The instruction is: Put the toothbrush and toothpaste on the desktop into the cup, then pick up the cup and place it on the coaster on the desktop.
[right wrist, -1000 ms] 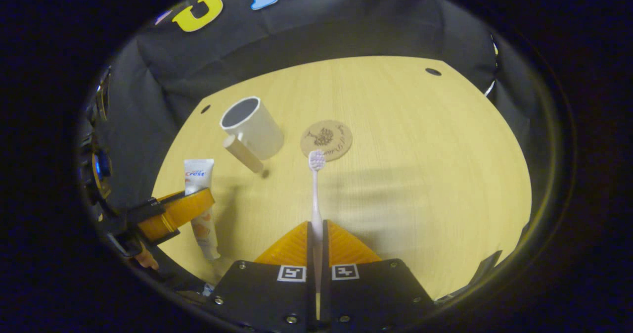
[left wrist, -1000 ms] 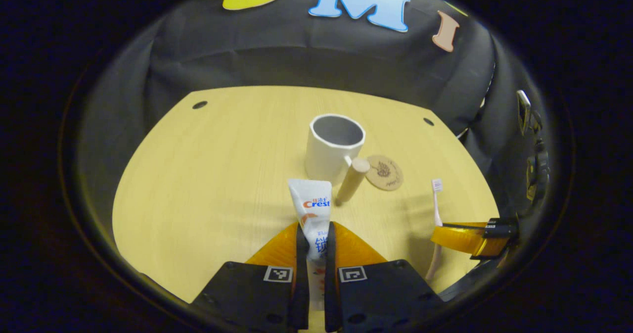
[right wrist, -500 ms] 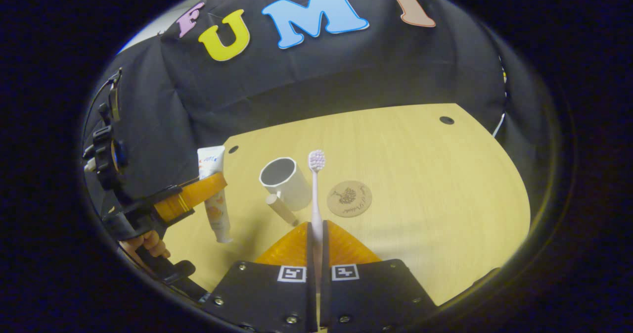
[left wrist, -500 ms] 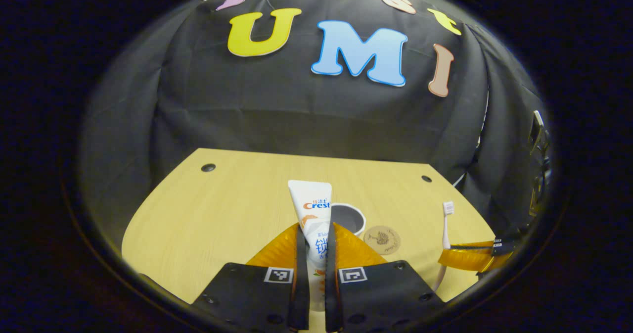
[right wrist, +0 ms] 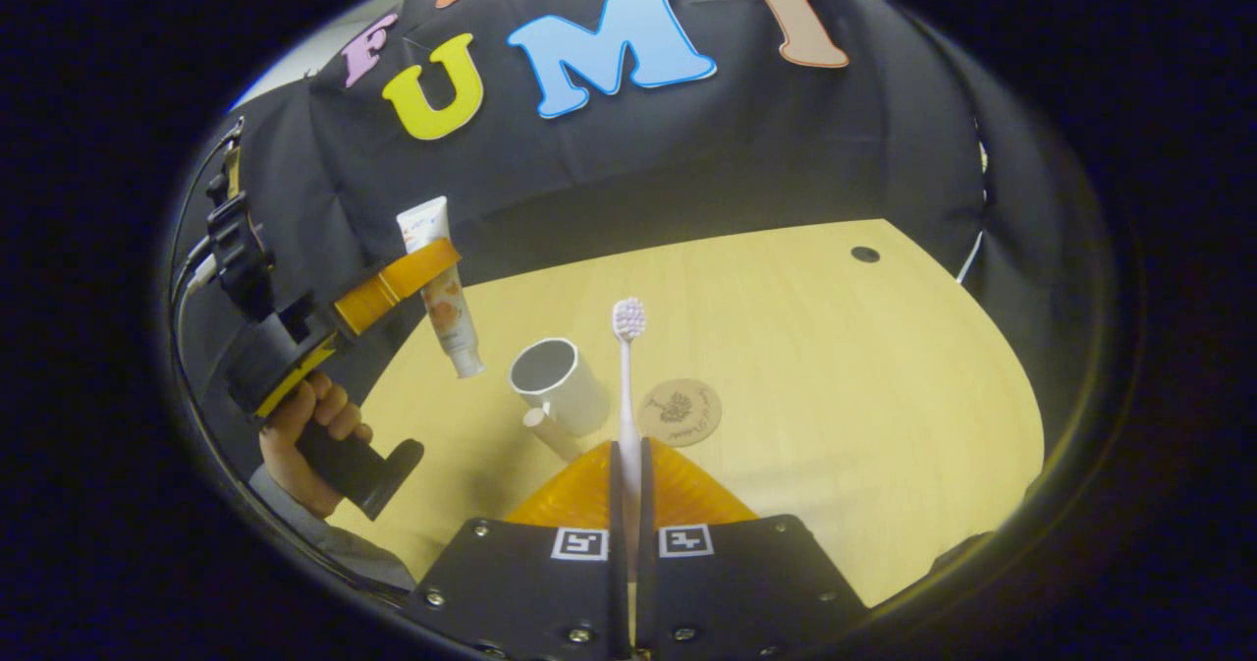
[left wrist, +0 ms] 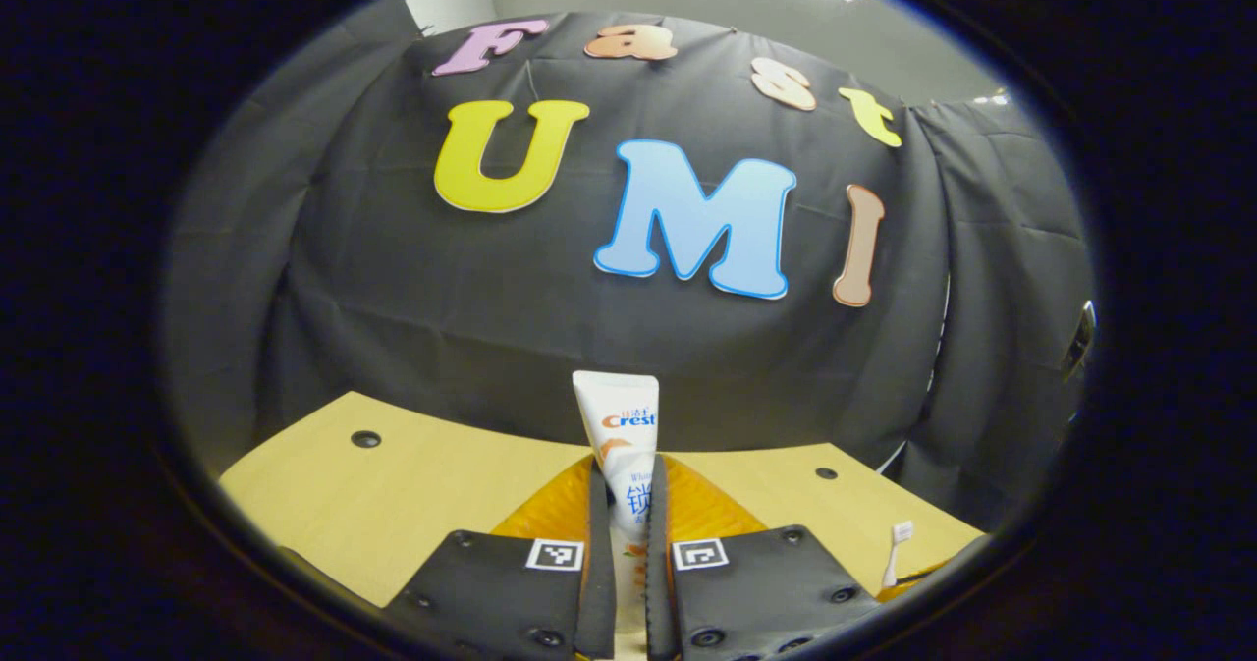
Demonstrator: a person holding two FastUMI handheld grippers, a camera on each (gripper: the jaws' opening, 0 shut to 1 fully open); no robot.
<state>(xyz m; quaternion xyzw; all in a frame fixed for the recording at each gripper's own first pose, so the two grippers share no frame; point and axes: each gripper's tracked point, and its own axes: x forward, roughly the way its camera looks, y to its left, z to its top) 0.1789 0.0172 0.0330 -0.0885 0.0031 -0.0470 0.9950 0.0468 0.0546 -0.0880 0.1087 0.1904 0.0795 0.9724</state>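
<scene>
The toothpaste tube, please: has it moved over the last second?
Yes. In the right gripper view the toothpaste tube, clamped in the left gripper, has risen off the desktop and now hangs beside the cup.

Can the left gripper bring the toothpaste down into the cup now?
Probably yes: the left gripper holds the toothpaste cap-down above the table, the cup stands open, nothing between.

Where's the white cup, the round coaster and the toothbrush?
White cup with a handle (right wrist: 562, 393), right gripper view, on its side wall.
Round brown coaster (right wrist: 680, 412), right gripper view, on its middle.
Pale pink toothbrush (right wrist: 628, 318), right gripper view, on its bristle head.
</scene>
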